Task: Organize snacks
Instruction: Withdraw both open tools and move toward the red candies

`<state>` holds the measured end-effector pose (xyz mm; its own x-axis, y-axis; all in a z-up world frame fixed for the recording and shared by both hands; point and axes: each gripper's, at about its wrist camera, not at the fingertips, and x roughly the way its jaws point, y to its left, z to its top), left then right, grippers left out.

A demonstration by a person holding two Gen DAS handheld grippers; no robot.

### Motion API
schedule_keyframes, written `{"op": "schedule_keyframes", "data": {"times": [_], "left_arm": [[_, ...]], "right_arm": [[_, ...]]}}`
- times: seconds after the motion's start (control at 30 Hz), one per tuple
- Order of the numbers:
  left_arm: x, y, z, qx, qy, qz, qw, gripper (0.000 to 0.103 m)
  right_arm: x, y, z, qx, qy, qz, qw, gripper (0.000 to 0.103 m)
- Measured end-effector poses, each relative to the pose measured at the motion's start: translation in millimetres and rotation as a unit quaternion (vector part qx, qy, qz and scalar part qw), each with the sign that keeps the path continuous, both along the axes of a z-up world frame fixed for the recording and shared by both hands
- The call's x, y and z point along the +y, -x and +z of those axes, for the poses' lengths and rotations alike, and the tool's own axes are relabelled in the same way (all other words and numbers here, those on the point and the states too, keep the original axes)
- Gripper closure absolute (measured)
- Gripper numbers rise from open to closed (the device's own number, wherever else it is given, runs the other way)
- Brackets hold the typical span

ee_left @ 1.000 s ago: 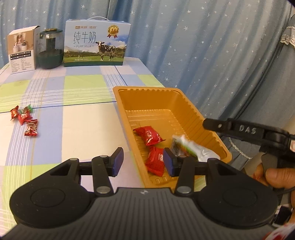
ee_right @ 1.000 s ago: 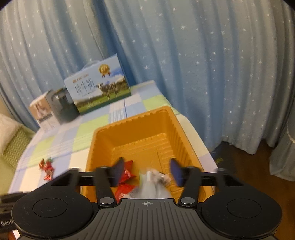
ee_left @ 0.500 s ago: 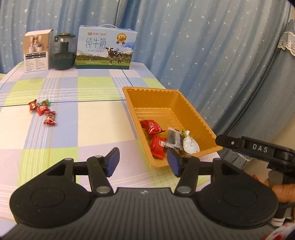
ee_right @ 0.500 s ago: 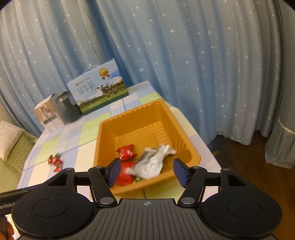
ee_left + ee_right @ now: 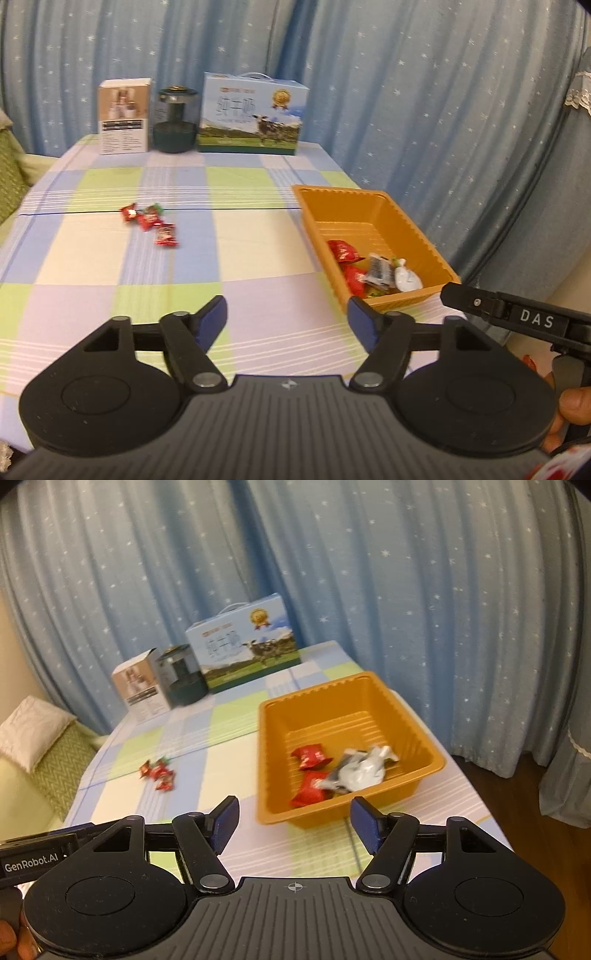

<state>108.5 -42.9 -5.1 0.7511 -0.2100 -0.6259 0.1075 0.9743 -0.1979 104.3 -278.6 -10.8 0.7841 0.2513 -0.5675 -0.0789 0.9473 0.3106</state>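
**Both grippers empty above the near table edge**

Nearest each camera, the left gripper and the right gripper hang with jaws spread wide and nothing between the blue pads. Both sit over the near edge of the checked table, with bare cloth ahead of the fingers.

Beyond the right gripper's right finger stands the orange tray, close to the table's right edge and near its front corner. Inside, toward the near wall, lie two red wrapped snacks and a white packet resting partly on a dark one; the tray's far half is bare.

To the left, well apart from the tray, three small red candies cluster on the open cloth, with free surface on every side.

Along the far edge stand a white carton, a dark jar and a milk box, side by side against the starred blue curtain.
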Motion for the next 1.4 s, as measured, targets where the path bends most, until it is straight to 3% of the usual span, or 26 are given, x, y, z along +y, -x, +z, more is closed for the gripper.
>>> {"op": "schedule_keyframes", "data": {"times": [0.53,1.4], "left_arm": [[73,29,5,-0.002,-0.016,0.080,0.9966,0.024],[129,8,-19,0.014,-0.028,0.117,0.9926,0.023]], "right_arm": [[61,7,6,-0.007,0.011,0.057,0.998,0.030],[135,-39,-14,0.003,0.024,0.115,0.993,0.030]]}}
